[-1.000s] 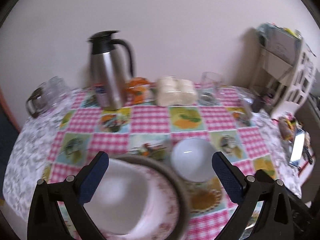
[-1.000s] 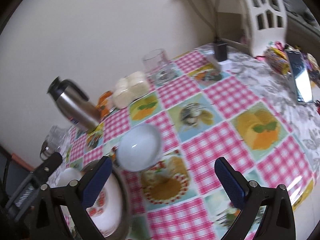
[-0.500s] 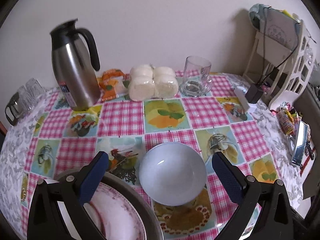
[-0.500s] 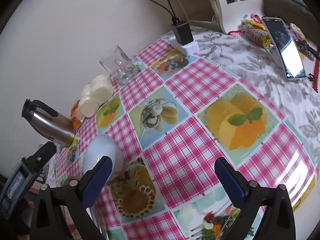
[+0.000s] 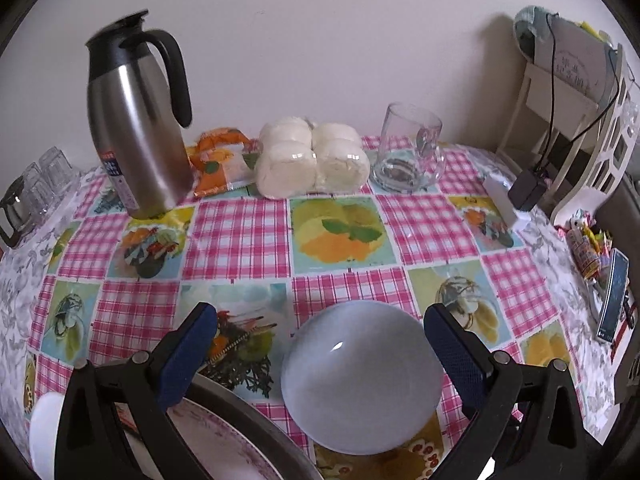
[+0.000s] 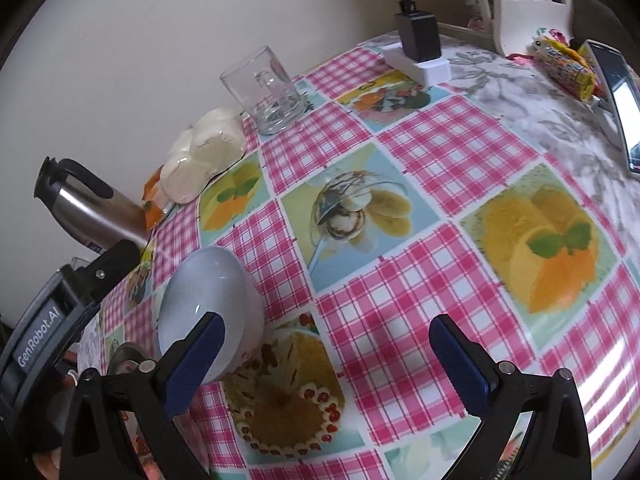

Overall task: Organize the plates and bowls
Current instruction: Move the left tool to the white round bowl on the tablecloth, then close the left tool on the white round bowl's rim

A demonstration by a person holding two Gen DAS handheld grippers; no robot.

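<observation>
Two dishes matter here: a plain white bowl [image 5: 362,376] standing upright on the checked cloth of the desk [image 5: 240,236], and just to its left a patterned plate [image 5: 224,440] with a dark rim, only partly in view at the bottom edge of the left wrist view. The bowl and plate rim look very close, though I cannot tell whether they touch. The left gripper [image 5: 320,354] hangs over the bowl with its fingers [image 5: 452,354] spread wide and nothing between them; the bowl sits mostly inside that gap, toward the right finger. The right gripper [image 6: 326,362] is likewise wide apart and empty, over bare cloth, with the bowl [image 6: 208,312] by its left finger.

The bowl looks like glazed ceramic: stiff, smooth, a highlight on its inner wall, so likely slippery and breakable if knocked or dropped. It seems light enough for one gripper. Its round body is probably too broad and slick to span; the safer hold is the rim, one finger inside the wall and one outside, pinched firmly and lifted level. The plate is flatter and likely heavier, so its edge would need a firm pinch. A steel jug [image 5: 136,128] and a glass mug [image 5: 410,156] stand well apart at the back.
</observation>
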